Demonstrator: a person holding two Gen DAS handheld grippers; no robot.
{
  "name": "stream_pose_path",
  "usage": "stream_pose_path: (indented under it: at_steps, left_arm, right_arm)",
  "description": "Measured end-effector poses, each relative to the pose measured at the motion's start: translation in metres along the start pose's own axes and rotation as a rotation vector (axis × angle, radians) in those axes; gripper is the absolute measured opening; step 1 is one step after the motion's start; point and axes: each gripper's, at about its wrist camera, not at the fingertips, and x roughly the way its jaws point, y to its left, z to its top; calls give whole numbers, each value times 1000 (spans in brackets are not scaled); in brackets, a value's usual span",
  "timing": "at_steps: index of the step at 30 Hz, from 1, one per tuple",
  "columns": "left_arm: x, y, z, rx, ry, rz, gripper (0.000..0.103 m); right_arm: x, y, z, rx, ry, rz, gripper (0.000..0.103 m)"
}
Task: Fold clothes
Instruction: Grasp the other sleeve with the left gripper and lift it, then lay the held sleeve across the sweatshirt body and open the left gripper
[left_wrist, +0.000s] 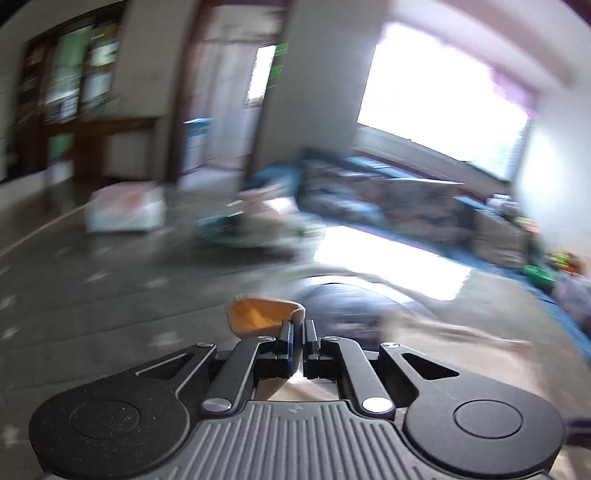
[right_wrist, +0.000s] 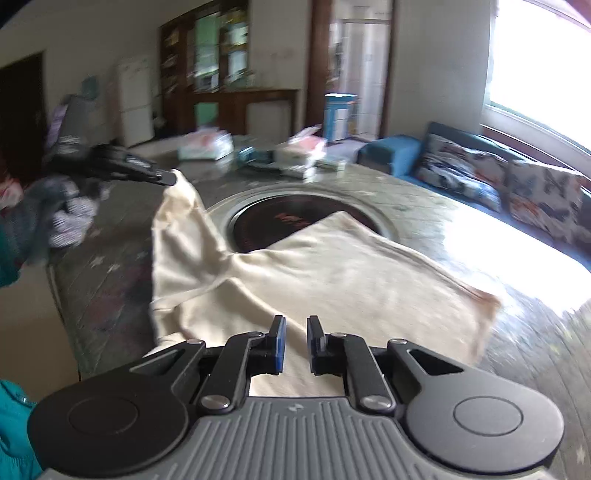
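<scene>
A cream cloth (right_wrist: 332, 266) lies spread on the dark stone table (right_wrist: 110, 266), partly over the round inset hob (right_wrist: 280, 218). My left gripper (right_wrist: 171, 179) is shut on one corner of it and holds that corner up off the table at the left. In the blurred left wrist view the same gripper (left_wrist: 299, 330) has its jaws together, and a cream and orange fold of the cloth (left_wrist: 258, 314) sticks out beside them. My right gripper (right_wrist: 295, 336) is over the near edge of the cloth. Its jaws are nearly together, with cloth in the narrow gap.
Several white packets (right_wrist: 207, 146) and a blue box (right_wrist: 340, 110) sit on the far side of the table. A heap of grey and striped clothes (right_wrist: 66, 221) lies at the left edge. A blue sofa with patterned cushions (right_wrist: 461, 173) stands under the bright window. A teal sleeve (right_wrist: 14, 424) is at bottom left.
</scene>
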Motion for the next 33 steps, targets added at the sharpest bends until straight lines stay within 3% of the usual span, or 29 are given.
stream_pose_path:
  at_steps: [8,14,18,23,27,31,33]
  left_arm:
    - [-30,-107,-18,172,2,-348,5]
    - [-22,-163,-51,264,120,-513,5]
    - [-8,-179,-73,321,205,-578,6]
    - [-6,-181,-95,357,306,-626,15]
    - [-10,-163,-92,357,296,-617,18]
    - [-2,-133,-77,337,256,-521,19]
    - [6,-114,-69,311,251,-456,19]
  right_arm:
    - [-25,-41,-20,148,-26,-86,11]
    - [-36,-65,-40,247,-11,-144,11]
    - [-36,-71,-47,286,2,-145,11]
    - [-29,-74,-47,307,13,-127,11]
    - [-18,-67,-43,305,22,-96,13]
    - [-6,-60,-41,298,43,-68,23]
    - [2,-56,-42,298,60,-51,23]
